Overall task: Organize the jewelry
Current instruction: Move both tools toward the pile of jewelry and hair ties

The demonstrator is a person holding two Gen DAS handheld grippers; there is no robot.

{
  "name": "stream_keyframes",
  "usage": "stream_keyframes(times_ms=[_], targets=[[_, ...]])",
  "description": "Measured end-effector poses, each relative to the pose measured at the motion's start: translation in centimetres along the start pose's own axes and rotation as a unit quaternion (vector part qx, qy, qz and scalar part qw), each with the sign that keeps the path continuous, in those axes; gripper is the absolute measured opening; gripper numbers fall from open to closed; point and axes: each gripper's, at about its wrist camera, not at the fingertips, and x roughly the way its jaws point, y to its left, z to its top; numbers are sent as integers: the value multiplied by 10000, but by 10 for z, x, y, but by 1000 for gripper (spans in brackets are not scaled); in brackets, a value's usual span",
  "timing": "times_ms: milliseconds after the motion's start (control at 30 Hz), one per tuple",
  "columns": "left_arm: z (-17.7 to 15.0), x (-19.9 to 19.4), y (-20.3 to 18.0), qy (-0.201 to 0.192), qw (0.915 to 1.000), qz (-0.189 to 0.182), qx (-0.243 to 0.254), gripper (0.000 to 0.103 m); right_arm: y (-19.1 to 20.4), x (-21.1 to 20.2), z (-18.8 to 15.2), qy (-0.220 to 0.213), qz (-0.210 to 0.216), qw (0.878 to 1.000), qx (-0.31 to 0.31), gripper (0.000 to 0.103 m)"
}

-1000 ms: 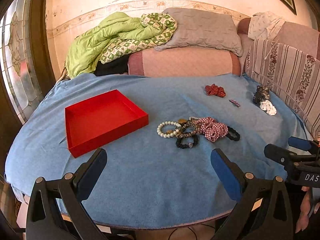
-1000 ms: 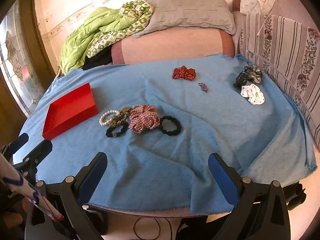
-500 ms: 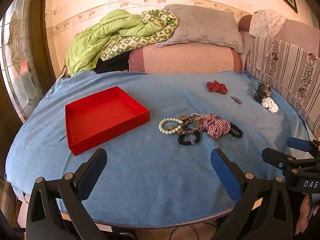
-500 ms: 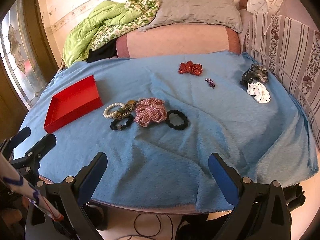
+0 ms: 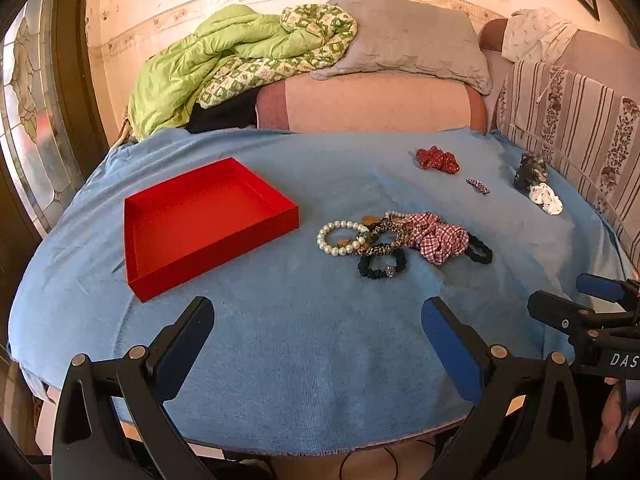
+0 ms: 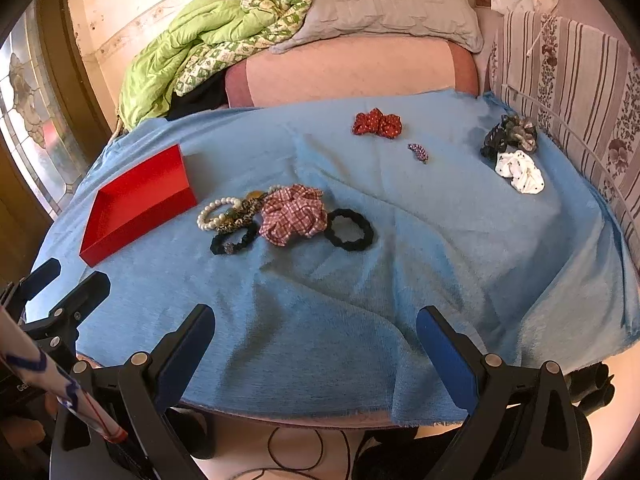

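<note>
An empty red tray (image 5: 256, 216) (image 6: 116, 224) lies on the left of the blue-covered table. Right of it is a cluster: a pearl bracelet (image 5: 332, 236) (image 6: 212, 210), a leopard band (image 5: 380, 240), a black beaded band (image 5: 380, 270) (image 6: 234, 242), a plaid scrunchie (image 5: 438, 238) (image 6: 294, 214) and a black scrunchie (image 6: 350, 229). Farther back lie a red bow (image 5: 436, 160) (image 6: 376, 123), a small purple clip (image 5: 478, 187) (image 6: 418, 151), and dark and white scrunchies (image 5: 538, 184) (image 6: 514, 152). My left gripper (image 5: 316, 320) and right gripper (image 6: 314, 328) are open and empty near the front edge.
A sofa with a grey pillow (image 5: 404, 40) and green quilt (image 5: 224, 56) stands behind the table. Striped cushions (image 6: 580, 72) line the right side. A stained-glass window (image 5: 28, 128) is at the left. The blue cloth (image 6: 360, 280) is wrinkled near the front.
Both grippers have risen and edged forward a little, so the table items sit lower in view. Nothing on the table has moved. Both jaws stay open.
</note>
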Motion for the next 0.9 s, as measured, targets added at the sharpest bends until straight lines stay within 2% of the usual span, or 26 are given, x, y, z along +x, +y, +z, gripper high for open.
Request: stream_keyframes(times_ms=[200,433,500,667,900], targets=[[-3,15,7,176,9998,-57,-104,103,-8,12,1,90,10,9999,87,99],[-2,37,31,372,9979,-266,-463,103,-16,27,6,151,35,9998,119,87],[0,44,37,437,9968,-342,-575,103,-17,33,9,168,78,9998,85,82],[12,64,36,511,9960,-620,-402,103,-16,51,18,280,246,9993,-37,59],[30,97,37,550,9946,-827,-285,97,-8,75,45,304,443,9985,-136,59]])
